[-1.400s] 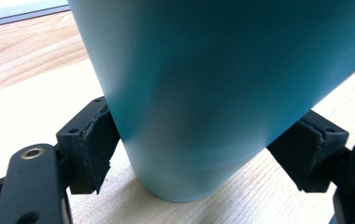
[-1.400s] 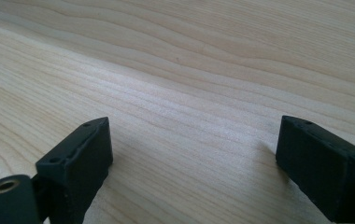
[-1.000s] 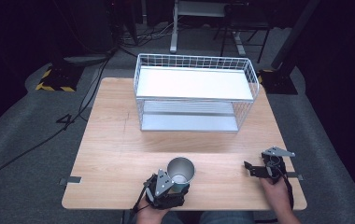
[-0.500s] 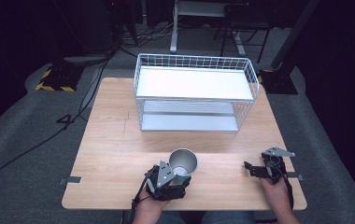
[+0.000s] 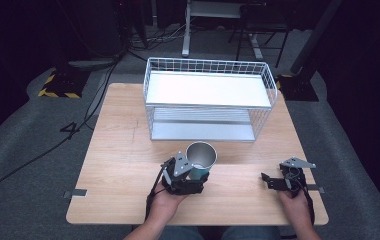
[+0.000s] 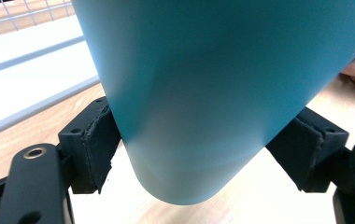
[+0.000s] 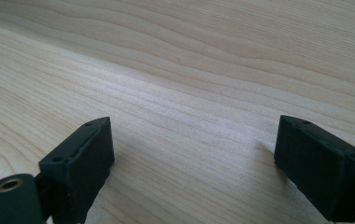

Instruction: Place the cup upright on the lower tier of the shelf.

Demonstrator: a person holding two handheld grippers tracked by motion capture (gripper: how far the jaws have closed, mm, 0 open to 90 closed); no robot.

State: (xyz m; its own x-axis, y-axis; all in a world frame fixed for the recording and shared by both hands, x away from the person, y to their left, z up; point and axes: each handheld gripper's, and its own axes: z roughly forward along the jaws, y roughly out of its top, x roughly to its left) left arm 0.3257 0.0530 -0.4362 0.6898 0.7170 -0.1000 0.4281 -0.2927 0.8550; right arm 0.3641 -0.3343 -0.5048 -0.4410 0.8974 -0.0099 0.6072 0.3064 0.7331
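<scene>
Currently my left gripper (image 5: 194, 172) fingers (image 6: 96, 144) clench the teal cup (image 6: 213, 93), tilted above the tabletop (image 5: 123, 150); my right gripper (image 7: 192, 163) fingers stay spread, empty.

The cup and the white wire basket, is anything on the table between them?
No. In the high view, only bare wooden table lies between the cup held in the left gripper and the wire basket.

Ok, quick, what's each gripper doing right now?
Left gripper: shut on the teal metal cup, lifted and tilted.
Right gripper: open, holding nothing, low over the wooden table.
</scene>
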